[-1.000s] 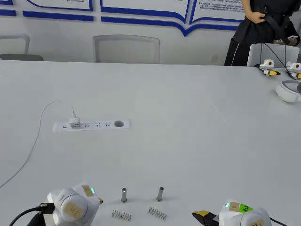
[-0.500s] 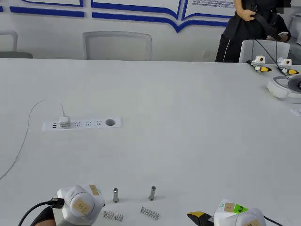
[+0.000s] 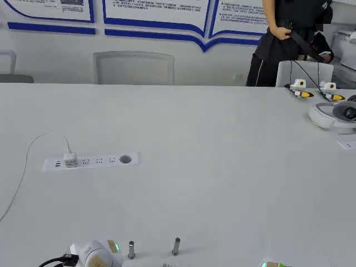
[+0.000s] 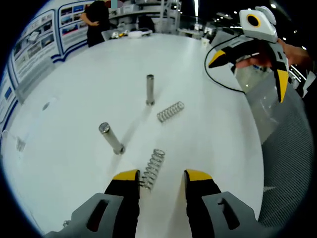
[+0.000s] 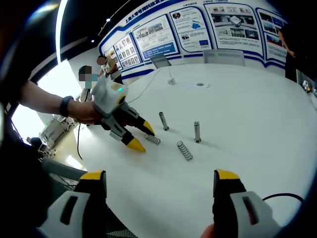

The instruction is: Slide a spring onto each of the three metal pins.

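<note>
Springs of coiled silver wire, two of them, lie flat on the white tabletop (image 4: pixel 74 84), both in the middle band of the left gripper view. One spring (image 4: pixel 152 168) sits low in the centre, running up between the yellow tips of the left gripper (image 4: pixel 162 177). That claw's jaws stand moderately apart around the spring without pinching it. The spring's lower end is just beside the left-hand tip, and I cannot tell whether they touch. The other spring (image 4: pixel 170 111) lies above it near mid-frame, just beside the base of a short upright silver metal pin (image 4: pixel 150 89). A second metal pin (image 4: pixel 111 139) stands left of centre and looks tilted in the fisheye picture. The right gripper (image 4: pixel 250 69) appears at the upper right of that view, held by a hand and well apart from the parts.

In the right gripper view its own jaws rise from the bottom corners, spread wide with nothing between them, and both springs and both pins sit at mid-frame. In the head view the pins stand at the bottom edge, with a white power strip (image 3: pixel 92 162) at middle left.
</note>
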Demonstrator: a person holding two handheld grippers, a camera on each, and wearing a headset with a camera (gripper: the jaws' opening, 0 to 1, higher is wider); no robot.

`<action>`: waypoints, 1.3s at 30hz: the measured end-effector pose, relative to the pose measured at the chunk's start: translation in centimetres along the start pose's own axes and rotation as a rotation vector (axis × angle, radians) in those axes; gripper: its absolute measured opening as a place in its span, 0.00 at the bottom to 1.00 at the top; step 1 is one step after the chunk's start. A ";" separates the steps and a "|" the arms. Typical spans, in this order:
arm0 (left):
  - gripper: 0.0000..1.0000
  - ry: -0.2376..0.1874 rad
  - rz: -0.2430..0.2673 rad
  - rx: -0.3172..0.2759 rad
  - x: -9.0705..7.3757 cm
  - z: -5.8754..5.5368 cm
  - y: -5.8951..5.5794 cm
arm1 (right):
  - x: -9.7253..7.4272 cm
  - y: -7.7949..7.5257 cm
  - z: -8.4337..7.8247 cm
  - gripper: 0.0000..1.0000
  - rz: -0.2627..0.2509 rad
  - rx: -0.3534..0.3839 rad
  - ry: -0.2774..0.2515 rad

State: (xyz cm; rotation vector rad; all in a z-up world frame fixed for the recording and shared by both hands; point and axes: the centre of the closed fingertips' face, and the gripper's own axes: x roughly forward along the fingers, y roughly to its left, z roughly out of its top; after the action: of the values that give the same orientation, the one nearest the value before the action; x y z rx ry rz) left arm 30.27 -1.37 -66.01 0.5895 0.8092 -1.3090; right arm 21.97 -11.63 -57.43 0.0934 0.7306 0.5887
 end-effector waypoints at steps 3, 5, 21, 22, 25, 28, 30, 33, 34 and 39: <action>0.33 -0.017 0.014 -0.003 0.0 0.3 0.2 | 0.0 0.0 0.1 0.90 0.003 0.001 0.000; 0.30 -0.021 0.021 -0.003 0.0 0.3 0.3 | 0.0 -0.1 0.2 0.90 0.001 -0.005 0.001; 0.18 -0.012 0.060 -0.031 -0.6 -0.6 0.5 | 0.0 0.0 0.2 0.90 0.005 -0.004 0.005; 0.16 -0.015 0.070 -0.041 -0.7 -0.6 0.7 | 0.0 0.1 0.2 0.90 0.006 -0.004 0.005; 0.11 -0.020 0.080 -0.075 -0.6 -0.6 1.1 | 0.1 0.3 0.0 0.90 0.011 0.000 0.007; 0.11 -0.019 0.088 -0.086 -0.7 -0.6 1.1 | 0.2 0.7 -0.1 0.90 0.017 -0.011 0.017; 0.10 -0.017 0.092 -0.107 -0.7 -0.7 1.1 | 0.3 0.9 -0.1 0.90 0.023 -0.024 0.022; 0.10 -0.025 0.086 -0.145 -1.0 -0.9 0.9 | 0.3 1.3 0.1 0.88 0.040 -0.013 0.020; 0.10 -0.032 0.085 -0.157 -1.0 -1.0 0.8 | 0.3 1.3 0.2 0.87 0.042 -0.007 0.016; 0.10 -0.048 0.092 -0.189 -1.6 -1.5 0.1 | 0.6 1.7 0.5 0.87 0.044 -0.018 0.018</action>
State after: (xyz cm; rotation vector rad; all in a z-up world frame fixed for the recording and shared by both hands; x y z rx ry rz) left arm 30.03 0.79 -65.63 0.4385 0.8459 -1.1441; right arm 21.86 -9.81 -56.93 0.0877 0.7419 0.6390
